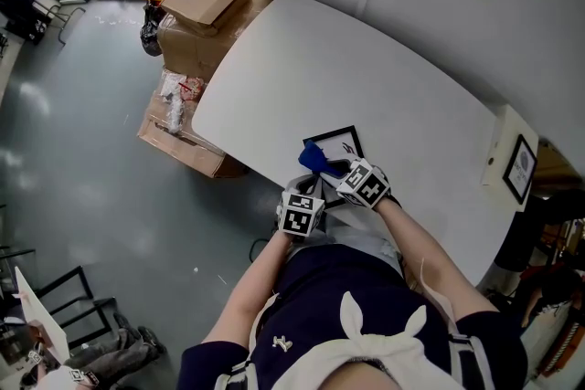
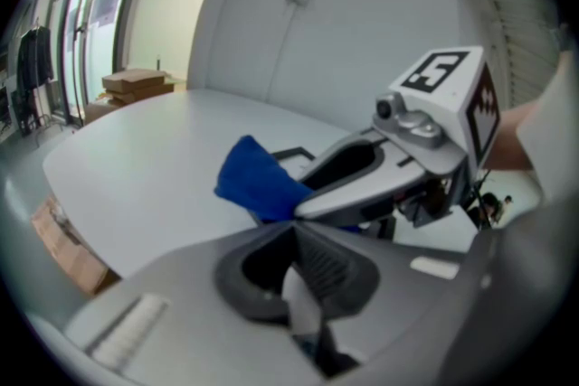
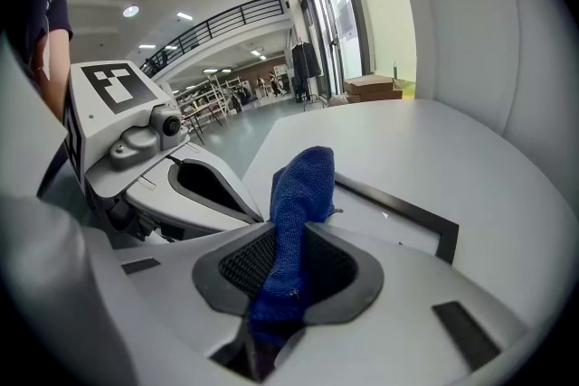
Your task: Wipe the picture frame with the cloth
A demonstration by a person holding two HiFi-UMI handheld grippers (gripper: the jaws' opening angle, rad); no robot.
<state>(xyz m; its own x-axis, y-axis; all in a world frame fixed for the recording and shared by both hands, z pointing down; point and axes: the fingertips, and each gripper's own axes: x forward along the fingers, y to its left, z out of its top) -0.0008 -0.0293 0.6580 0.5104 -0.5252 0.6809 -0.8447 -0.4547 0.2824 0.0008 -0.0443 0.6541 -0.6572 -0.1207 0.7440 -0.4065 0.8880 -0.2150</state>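
A black frame (image 1: 334,144) lies flat by the near edge of a white table (image 1: 402,96), 1 corner under a blue cloth (image 3: 296,194). The cloth, a soft nubby rag, juts bunched from the right gripper (image 3: 289,240), whose jaws are clamped on its lower part. Its free end is over the frame's near corner, though whether it touches cannot be told. The left gripper (image 2: 294,235) sits just beside, jaws pressed together at the tips with nothing plainly between them.

The frame looks light, stiff and probably glazed, so it may slide under a wipe, and its face could scratch or crack. The safest hold is judged to be the black rim, pinned at 1 corner, not the pane. The cloth should fold and drag easily.

Cardboard boxes (image 1: 196,9) sit on the floor beyond the table, and a 2nd frame (image 1: 519,164) shows at the right, past the table's edge.
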